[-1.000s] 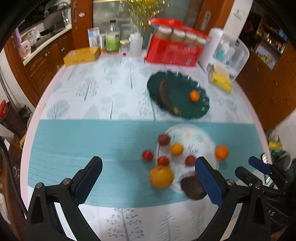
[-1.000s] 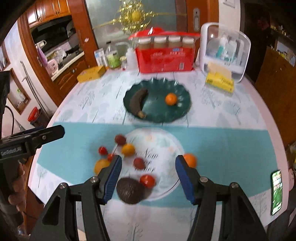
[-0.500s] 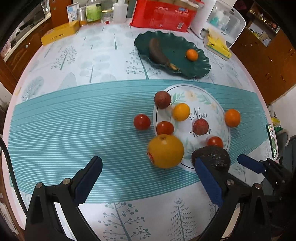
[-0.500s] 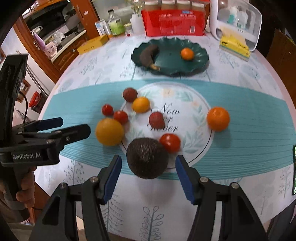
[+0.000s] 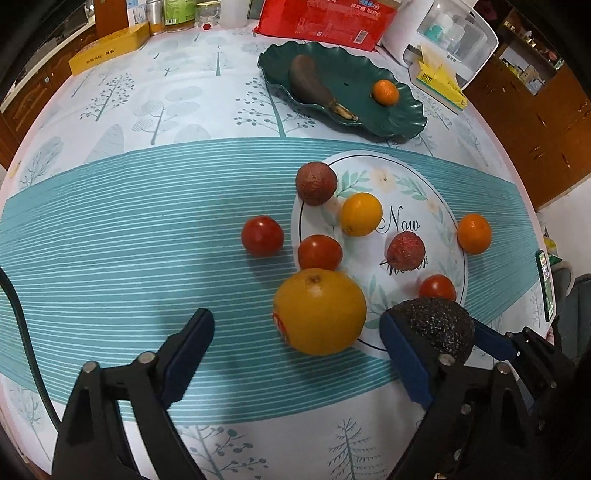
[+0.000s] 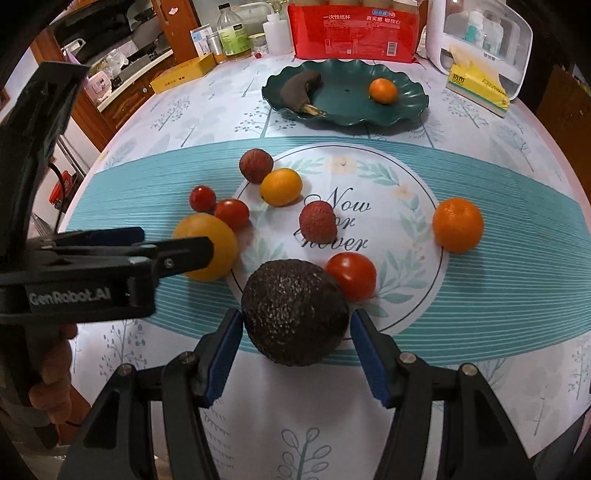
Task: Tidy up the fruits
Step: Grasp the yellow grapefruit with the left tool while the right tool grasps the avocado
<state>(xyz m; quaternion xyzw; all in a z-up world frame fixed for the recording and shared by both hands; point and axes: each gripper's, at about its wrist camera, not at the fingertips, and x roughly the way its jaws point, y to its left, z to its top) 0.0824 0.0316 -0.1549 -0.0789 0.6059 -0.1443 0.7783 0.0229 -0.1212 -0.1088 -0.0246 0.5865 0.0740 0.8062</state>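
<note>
A dark avocado lies at the near edge of the round printed mat. My right gripper is open with its pads on either side of the avocado. A big orange lies between the open fingers of my left gripper, just ahead of them. Loose on and around the mat are red tomatoes, lychees, a small yellow fruit and a mandarin. The dark green plate behind holds a blackened banana and a small orange.
Along the table's far edge stand a red pack of paper cups, bottles and jars, a yellow box, a tissue box and a clear container. A phone lies at the right edge.
Both grippers have moved down and forward towards the fruit. The avocado now sits between the right gripper's pads, and the big orange sits in front of the left gripper's opening.
</note>
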